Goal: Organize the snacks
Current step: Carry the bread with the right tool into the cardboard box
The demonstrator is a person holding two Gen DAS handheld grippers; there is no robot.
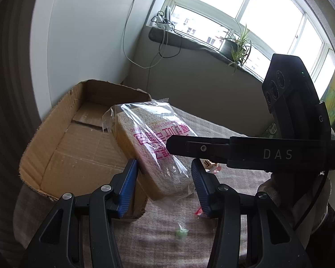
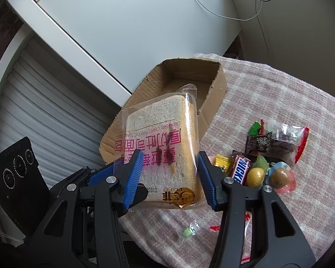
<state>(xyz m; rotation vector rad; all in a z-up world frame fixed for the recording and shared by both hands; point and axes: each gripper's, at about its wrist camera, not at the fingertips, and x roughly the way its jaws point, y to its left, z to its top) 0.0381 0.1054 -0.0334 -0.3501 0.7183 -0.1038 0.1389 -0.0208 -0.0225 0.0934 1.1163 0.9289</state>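
Both tools clamp one bag of sliced bread [image 2: 165, 147] — the right hand-held gripper [image 2: 170, 174] pinches its sides, and the left hand-held gripper [image 1: 165, 183] squeezes the same loaf. The bag hangs tilted over the near rim of the open cardboard box [image 2: 214, 93], which sits at twelve o'clock. At three o'clock a heap of wrapped candies [image 2: 263, 156] lies on the cloth-covered counter [image 2: 279, 93].
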